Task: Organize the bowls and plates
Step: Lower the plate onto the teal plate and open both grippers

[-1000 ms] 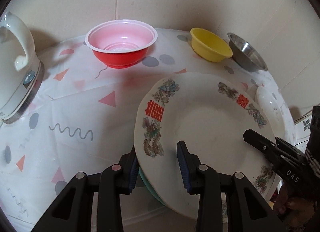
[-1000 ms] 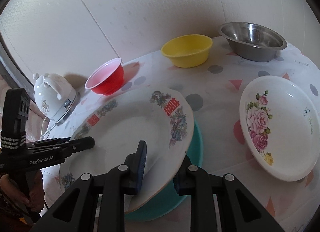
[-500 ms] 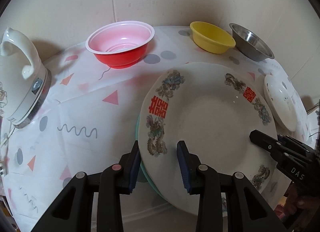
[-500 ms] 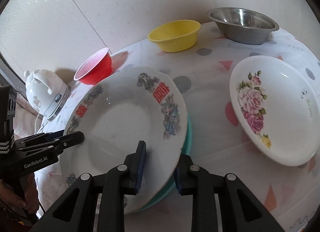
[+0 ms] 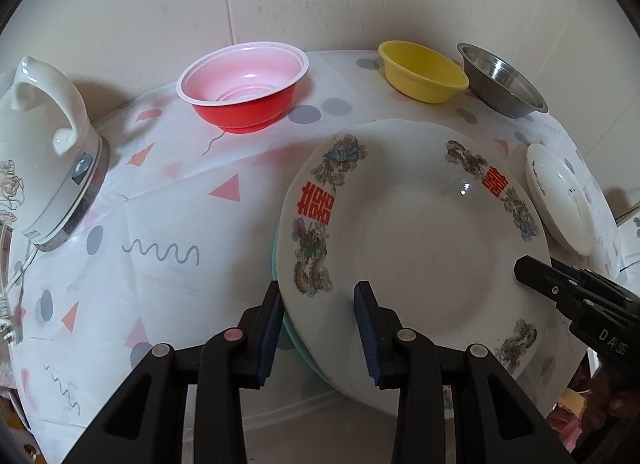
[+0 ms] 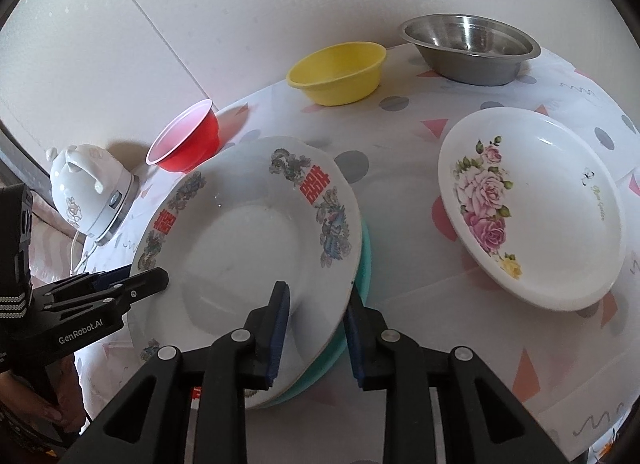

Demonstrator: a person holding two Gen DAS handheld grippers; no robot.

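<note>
Table (image 5: 168, 192): patterned cloth, bowls along the far edge.
Dragon plate (image 5: 420, 248): atop the teal plate (image 6: 362, 264), near edge.
Rose plate (image 6: 532, 208): right, apart.
Left gripper (image 5: 318, 328): fingers straddle the dragon plate's left rim; contact unclear.
Right gripper (image 6: 316, 328): straddles its right rim, right finger seems just clear.
</note>
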